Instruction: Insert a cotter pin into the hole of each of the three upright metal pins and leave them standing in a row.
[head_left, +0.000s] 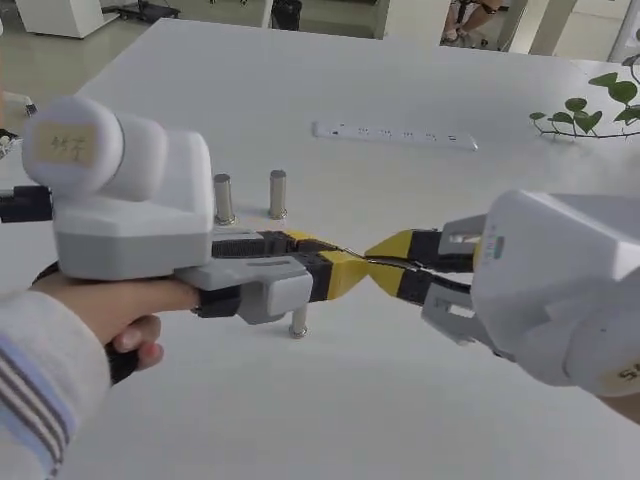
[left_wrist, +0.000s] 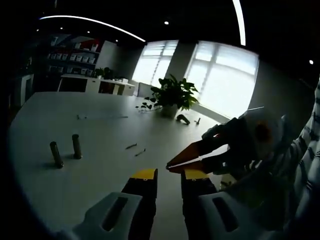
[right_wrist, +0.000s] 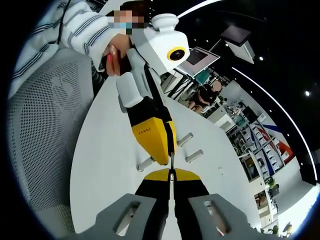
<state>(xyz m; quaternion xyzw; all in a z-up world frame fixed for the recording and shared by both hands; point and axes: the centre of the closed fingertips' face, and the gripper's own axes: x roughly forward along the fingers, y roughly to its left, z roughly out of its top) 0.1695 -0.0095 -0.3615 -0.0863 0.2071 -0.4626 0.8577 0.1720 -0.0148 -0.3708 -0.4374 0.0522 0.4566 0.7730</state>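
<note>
Two upright metal pins (head_left: 224, 198) (head_left: 277, 193) stand side by side on the white table (head_left: 400, 60). A third pin (head_left: 298, 322) stands nearer, partly hidden under my left gripper (head_left: 335, 258). My right gripper (head_left: 375, 262) meets it tip to tip above the table. In the right gripper view the right jaws (right_wrist: 171, 175) are shut on a thin cotter pin (right_wrist: 171, 162) that points at the left gripper's yellow tips. In the left gripper view the left jaws (left_wrist: 169, 175) stand apart, with the right gripper's tips (left_wrist: 170, 165) at the gap.
Two spare cotter pins (left_wrist: 131, 146) (left_wrist: 140, 152) lie on the table beyond the grippers. A white power strip (head_left: 395, 134) lies at the far side. A trailing plant (head_left: 590, 110) reaches in at the far right. A mesh chair (right_wrist: 45, 130) stands by the table edge.
</note>
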